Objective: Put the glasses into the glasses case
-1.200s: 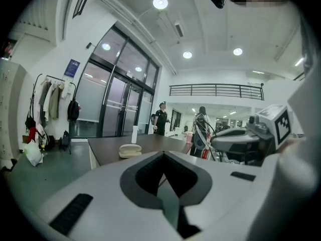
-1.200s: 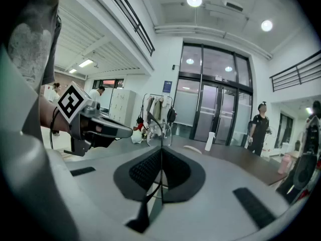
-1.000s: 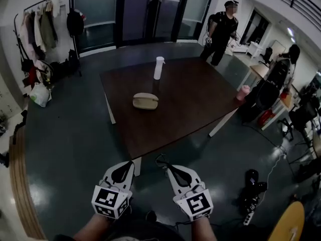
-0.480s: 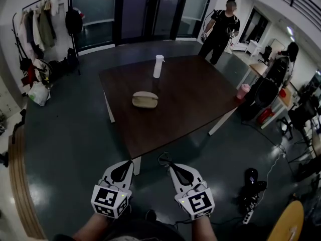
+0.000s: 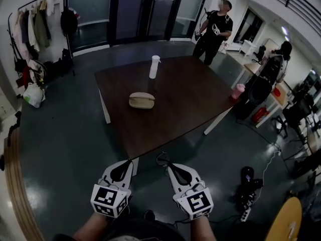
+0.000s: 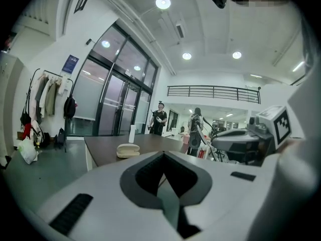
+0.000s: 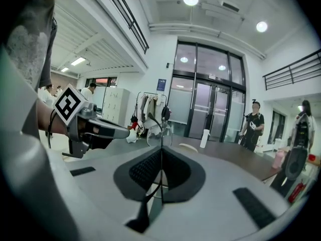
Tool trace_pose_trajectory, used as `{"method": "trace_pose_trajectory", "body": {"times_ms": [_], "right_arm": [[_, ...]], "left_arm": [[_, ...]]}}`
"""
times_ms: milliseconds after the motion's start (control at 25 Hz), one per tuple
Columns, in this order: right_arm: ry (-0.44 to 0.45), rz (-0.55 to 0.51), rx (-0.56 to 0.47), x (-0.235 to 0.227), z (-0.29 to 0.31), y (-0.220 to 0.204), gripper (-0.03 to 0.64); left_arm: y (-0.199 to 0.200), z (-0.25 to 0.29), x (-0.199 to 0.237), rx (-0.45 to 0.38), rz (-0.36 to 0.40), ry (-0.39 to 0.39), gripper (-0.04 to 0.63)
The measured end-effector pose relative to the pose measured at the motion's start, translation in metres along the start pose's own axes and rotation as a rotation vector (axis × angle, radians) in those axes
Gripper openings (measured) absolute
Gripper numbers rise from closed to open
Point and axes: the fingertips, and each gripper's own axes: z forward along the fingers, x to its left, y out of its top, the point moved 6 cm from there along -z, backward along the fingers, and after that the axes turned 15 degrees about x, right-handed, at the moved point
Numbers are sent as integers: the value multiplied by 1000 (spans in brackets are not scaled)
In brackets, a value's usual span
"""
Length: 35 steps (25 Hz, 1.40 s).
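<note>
We grip glasses [image 7: 159, 133] in right claw [image 5: 168, 166]; left claw [image 5: 131, 163] closed, empty. Glasses case [image 5: 141, 100] looks shut on counter [image 5: 190, 104], well ahead. Opening and insertion left.

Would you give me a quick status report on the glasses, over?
Left hand-held gripper shut, empty. Right hand-held gripper shut on glasses. Case closed on table ahead. Bottle beyond it, apart.

Head view: high up, angled steeply down, table [image 5: 190, 104] well ahead. Both gripper views: low, level, facing forward. All three share table and beige case [image 5: 141, 100].
</note>
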Motion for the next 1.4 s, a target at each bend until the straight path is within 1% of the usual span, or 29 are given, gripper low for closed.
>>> {"method": "trace_pose_trajectory", "body": {"times_ms": [160, 320, 480, 680, 800, 960, 1080, 1280, 1400], "right_arm": [[-7, 9, -1, 6, 4, 5, -11], [-42, 37, 5, 11, 13, 14, -11], [-33, 45, 2, 24, 27, 17, -11], [-87, 87, 17, 38, 41, 31, -11], [-69, 73, 6, 45, 45, 29, -11], [-76, 90, 20, 32, 42, 18, -11], [-74, 101, 26, 21, 51, 14, -11], [-41, 99, 19, -2, 83, 20, -11], [-14, 94, 4, -20, 104, 29, -11]], "left_arm": [[3, -2, 8, -7, 5, -18, 6], [1, -5, 25, -5, 6, -24, 6], [1, -9, 45, 0, 12, -37, 6], [-4, -15, 72, 13, 15, -46, 6], [-7, -15, 80, 28, 11, -54, 6], [-5, -3, 70, 21, 10, -75, 6], [-3, 10, 72, 23, 8, -77, 6], [2, 30, 91, 40, -15, -31, 6], [12, 46, 102, 45, -25, 1, 6]]}}
